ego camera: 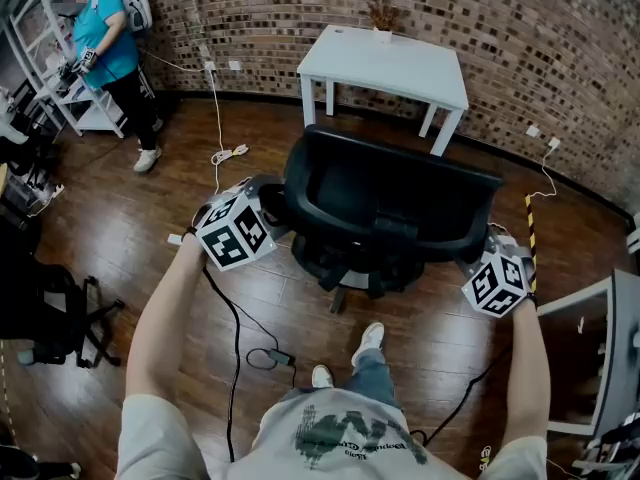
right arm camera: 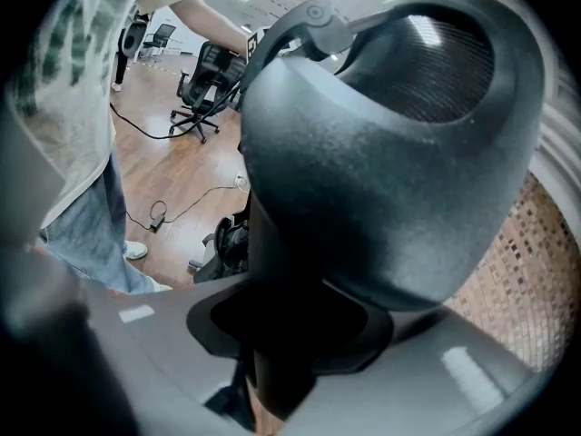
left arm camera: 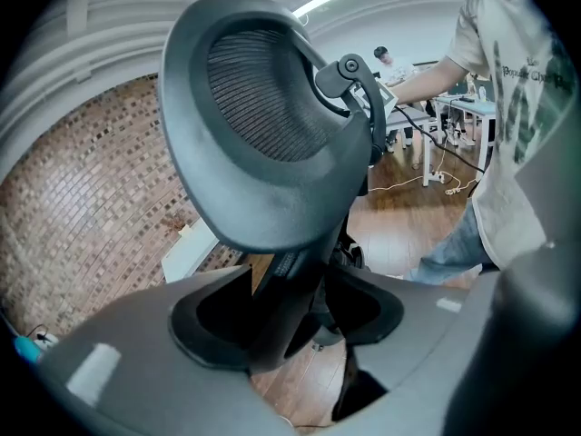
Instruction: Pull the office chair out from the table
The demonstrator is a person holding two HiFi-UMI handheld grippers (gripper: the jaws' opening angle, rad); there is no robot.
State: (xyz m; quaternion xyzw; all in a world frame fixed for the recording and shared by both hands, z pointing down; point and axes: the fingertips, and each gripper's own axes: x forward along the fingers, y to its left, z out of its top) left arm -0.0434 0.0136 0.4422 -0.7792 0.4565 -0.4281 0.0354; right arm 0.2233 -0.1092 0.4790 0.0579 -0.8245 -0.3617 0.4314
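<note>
The black office chair (ego camera: 390,203) stands on the wood floor in the head view, its back towards me and an open strip of floor between it and the white table (ego camera: 385,63). My left gripper (ego camera: 268,208) holds the left edge of the backrest. My right gripper (ego camera: 480,248) holds the right edge. In the left gripper view the chair's curved mesh back (left arm camera: 263,134) fills the frame, and the left gripper (left arm camera: 290,321) is shut on its frame bar. The right gripper view shows the chair back (right arm camera: 381,153) from the other side, with the right gripper (right arm camera: 286,334) clamped on the frame.
A small potted plant (ego camera: 382,16) sits on the table by the brick wall. A person in a teal shirt (ego camera: 105,48) stands at white shelving (ego camera: 60,78) far left. Another black chair (ego camera: 50,313) is left, a grey desk (ego camera: 610,348) right. A cable (ego camera: 240,338) lies by my feet (ego camera: 368,343).
</note>
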